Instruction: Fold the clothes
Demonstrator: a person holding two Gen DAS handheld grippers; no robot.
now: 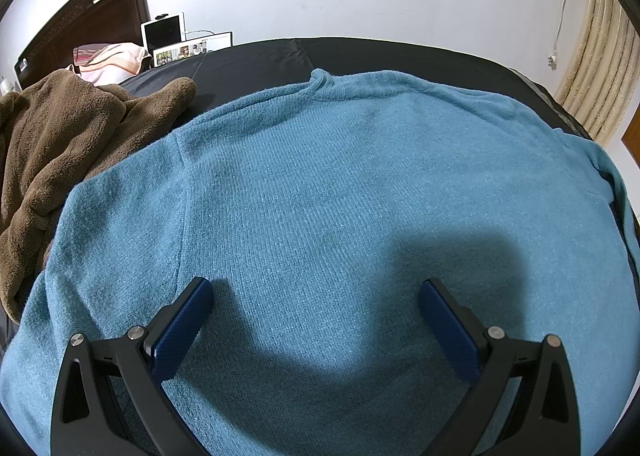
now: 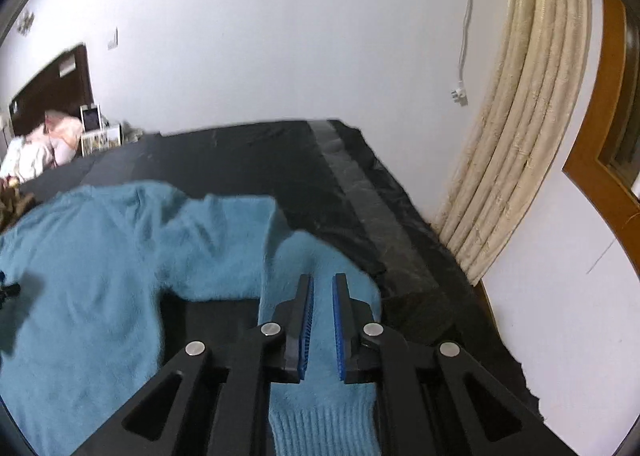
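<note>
Both grippers are black plastic frames with triangular cutouts. Silver round screws sit at the finger joints. The left gripper (image 1: 316, 292) and right gripper (image 2: 322, 288) carry ribbed blue pads (image 1: 182, 326).

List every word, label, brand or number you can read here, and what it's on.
None can be read.
The screen beside the tablet shows pictures and print too small to read.
The blue sweater, left gripper and right gripper carry no visible text.
</note>
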